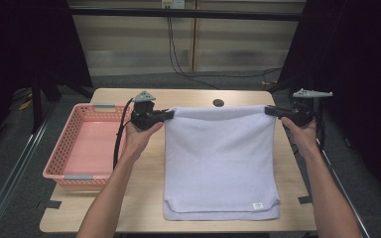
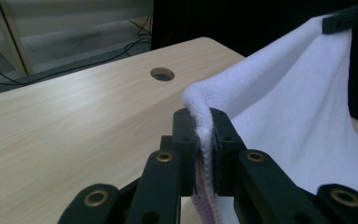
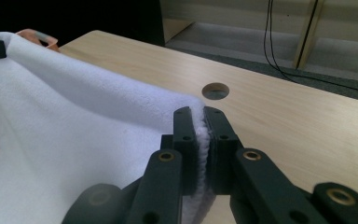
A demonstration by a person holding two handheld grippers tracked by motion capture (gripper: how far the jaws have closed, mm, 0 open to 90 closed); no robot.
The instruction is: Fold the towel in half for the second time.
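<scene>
The left gripper (image 2: pixel 200 140) clamps one top corner of the white towel (image 1: pixel 221 153) between its nearly closed jaws, and the right gripper (image 3: pixel 200 140) clamps the opposite top corner the same way. From both sets of jaws the towel spans taut between them and slopes down, its label edge resting on the desk (image 1: pixel 149 188). Beyond the jaws lies a round desk hole (image 1: pixel 218 103); outboard of the left jaws sits a pink basket (image 1: pixel 59 163).

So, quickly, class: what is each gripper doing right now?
Left gripper: shut on a far corner of the white towel.
Right gripper: shut on the towel's other far corner.
</scene>
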